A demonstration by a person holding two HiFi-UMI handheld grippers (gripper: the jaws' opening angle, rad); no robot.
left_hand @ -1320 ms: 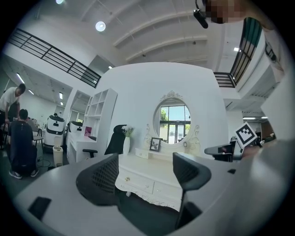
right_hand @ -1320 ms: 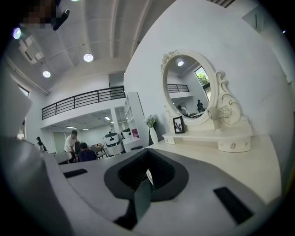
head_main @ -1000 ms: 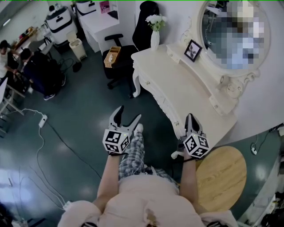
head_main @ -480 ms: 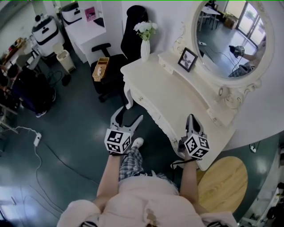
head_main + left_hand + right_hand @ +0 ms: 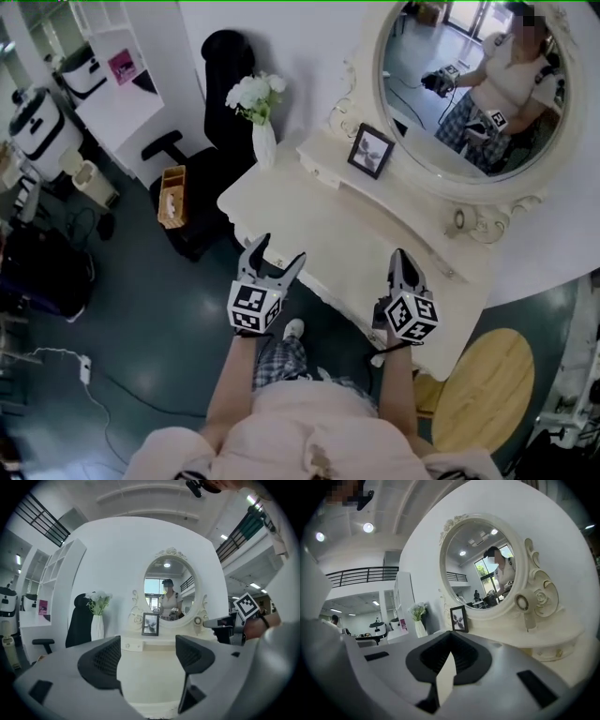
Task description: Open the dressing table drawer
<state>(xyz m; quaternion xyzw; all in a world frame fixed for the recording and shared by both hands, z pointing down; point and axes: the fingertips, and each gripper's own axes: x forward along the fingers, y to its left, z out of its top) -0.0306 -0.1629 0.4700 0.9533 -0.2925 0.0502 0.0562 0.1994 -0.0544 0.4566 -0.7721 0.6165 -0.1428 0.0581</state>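
Note:
The white dressing table (image 5: 309,220) stands under an oval mirror (image 5: 469,84), with a flower vase (image 5: 263,141) and a photo frame (image 5: 370,150) on it. Its front drawer is hidden under the tabletop's front edge in the head view. My left gripper (image 5: 277,249) is open and empty, its tips just over that front edge. My right gripper (image 5: 401,255) is shut on nothing, over the tabletop's right part. The left gripper view looks between the left gripper's (image 5: 147,660) spread jaws across the tabletop (image 5: 150,681) to a small knobbed shelf drawer (image 5: 127,644). In the right gripper view, my right gripper (image 5: 450,644) has its jaws pressed together.
A black office chair (image 5: 211,84) with a wooden box (image 5: 172,195) on its seat stands left of the table. A round wooden stool (image 5: 487,384) sits at the lower right. A white shelf unit (image 5: 112,75) is at the far left. A cable and power strip (image 5: 84,370) lie on the floor.
The table has come closer and more square under me. Both grippers have shifted from beside its front edge to over it. The left stays open, the right stays shut.

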